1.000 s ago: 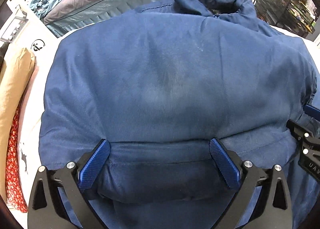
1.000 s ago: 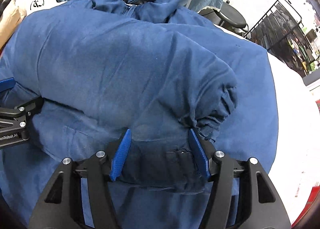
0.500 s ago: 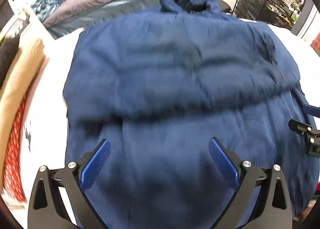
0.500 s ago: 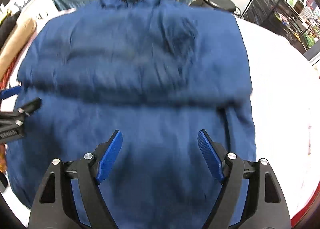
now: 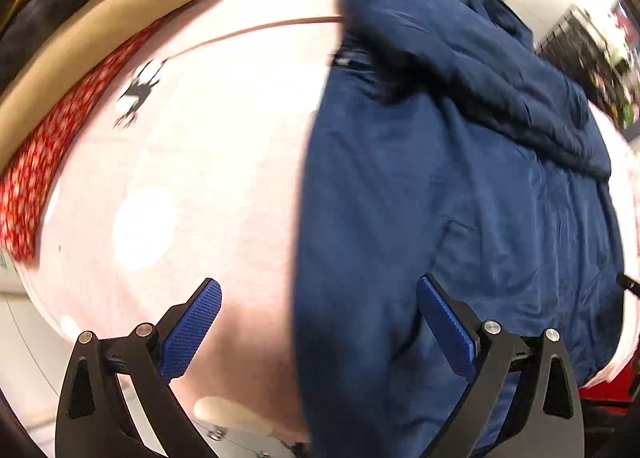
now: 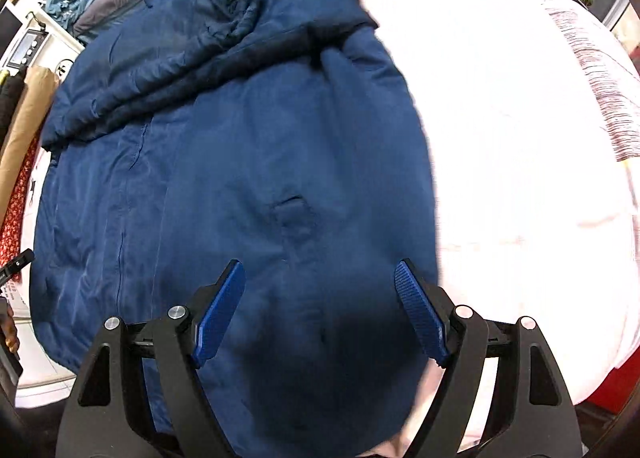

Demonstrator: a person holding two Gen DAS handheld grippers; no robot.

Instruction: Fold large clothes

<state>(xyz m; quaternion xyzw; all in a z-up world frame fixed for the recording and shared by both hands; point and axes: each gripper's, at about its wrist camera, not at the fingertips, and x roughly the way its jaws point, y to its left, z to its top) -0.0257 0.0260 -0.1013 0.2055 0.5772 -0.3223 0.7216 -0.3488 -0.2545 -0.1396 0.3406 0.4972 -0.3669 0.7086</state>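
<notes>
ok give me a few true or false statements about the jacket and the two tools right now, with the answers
1. Both tools are open with nothing between their pads. True: the left tool and right tool both stand wide open.
2. The jacket is red. False: it is dark blue.
3. The jacket lies on a pale pink sheet. True.
4. The left tool is clamped on the jacket's hem. False: its jaws straddle the jacket's edge, gripping nothing.
5. A red patterned cloth lies at the sheet's left side. True.
</notes>
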